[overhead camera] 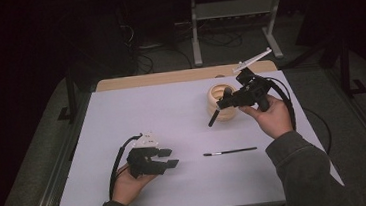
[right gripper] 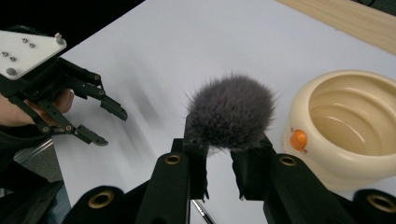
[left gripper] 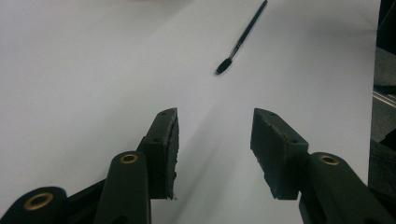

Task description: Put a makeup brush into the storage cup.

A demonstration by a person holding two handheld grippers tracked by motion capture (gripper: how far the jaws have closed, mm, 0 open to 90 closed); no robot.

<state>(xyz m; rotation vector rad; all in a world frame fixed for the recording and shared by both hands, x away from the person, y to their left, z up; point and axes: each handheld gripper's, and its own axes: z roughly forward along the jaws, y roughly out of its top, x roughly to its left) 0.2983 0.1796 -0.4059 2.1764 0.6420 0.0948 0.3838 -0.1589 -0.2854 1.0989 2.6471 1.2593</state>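
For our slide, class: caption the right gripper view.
Right tongs clamp a fluffy grey brush beside the cream bowl.

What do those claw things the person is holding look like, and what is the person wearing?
Each gripper, the left gripper and the right gripper, is black, with two flat-ended jaws on jointed bars with brass-coloured rivets. A pale three-cornered plate dotted with small screws sits on top of each, and a black cable loops from the back. The person's sleeves are dark grey-green, with cuffs at the wrists.
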